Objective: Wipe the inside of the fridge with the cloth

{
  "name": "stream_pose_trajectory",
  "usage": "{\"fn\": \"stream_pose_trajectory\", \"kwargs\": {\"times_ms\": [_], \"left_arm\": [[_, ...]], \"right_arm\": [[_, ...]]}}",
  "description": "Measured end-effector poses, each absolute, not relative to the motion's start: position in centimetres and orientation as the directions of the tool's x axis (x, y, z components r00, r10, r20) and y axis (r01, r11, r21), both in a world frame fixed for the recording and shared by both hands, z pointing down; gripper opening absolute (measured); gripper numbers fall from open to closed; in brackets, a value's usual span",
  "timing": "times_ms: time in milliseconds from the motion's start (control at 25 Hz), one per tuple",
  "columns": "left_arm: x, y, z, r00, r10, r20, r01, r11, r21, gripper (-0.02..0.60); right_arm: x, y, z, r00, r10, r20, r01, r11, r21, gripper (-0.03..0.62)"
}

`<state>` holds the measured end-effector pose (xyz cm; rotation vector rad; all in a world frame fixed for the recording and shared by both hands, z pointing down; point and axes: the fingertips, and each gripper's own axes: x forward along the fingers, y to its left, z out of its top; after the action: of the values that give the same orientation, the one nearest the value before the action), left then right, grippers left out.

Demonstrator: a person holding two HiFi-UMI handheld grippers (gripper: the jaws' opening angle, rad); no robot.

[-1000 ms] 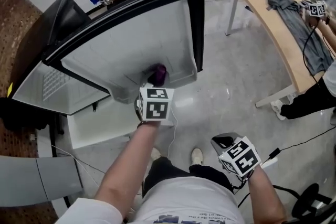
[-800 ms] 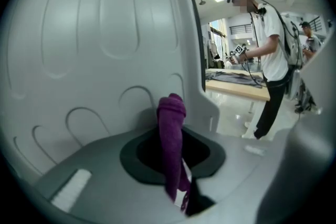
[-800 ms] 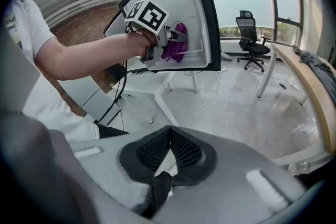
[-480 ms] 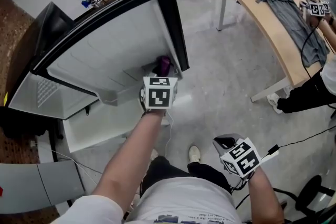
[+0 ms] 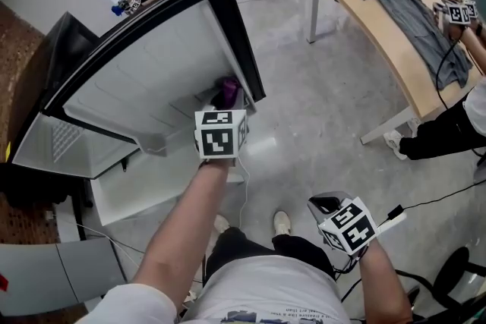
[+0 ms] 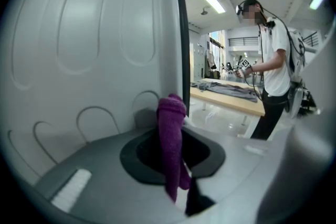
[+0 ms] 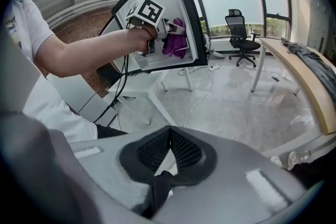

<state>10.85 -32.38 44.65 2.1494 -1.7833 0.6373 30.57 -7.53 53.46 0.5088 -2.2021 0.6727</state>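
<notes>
Far left, the fridge (image 5: 47, 152) stands open, and I see nothing stored in its white cavity. The moulded inner face of its door (image 5: 152, 80) also shows no contents. The left gripper (image 5: 226, 108) has its jaws pinched on the purple cloth (image 6: 170, 134), held at the door's right edge. Risk: the pinch is narrow, so dragging across the ribs could pull the cloth free. Pressure could also swing the unbraced door. The right gripper (image 7: 169, 152) hangs low and near, jaws together on nothing. The tabletop (image 5: 364, 4) on the far right carries a grey garment (image 5: 402, 0).
</notes>
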Motion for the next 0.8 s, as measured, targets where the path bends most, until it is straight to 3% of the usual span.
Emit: {"fn": "stream_pose_trajectory", "kwargs": {"times_ms": [560, 800], "left_arm": [[9.3, -26.5, 31.9, 0.225, -0.939, 0.262, -0.969, -0.245, -0.045, 0.071], [8.9, -20.8, 30.6, 0.248, -0.937, 0.245, -0.963, -0.267, -0.046, 0.07]], "right_arm": [[27.0, -7.0, 52.0, -0.656, -0.105, 0.747, -0.454, 0.846, -0.28, 0.003], [24.8, -6.4, 51.5, -0.662, -0.06, 0.747, -0.387, 0.881, -0.272, 0.003]]}}
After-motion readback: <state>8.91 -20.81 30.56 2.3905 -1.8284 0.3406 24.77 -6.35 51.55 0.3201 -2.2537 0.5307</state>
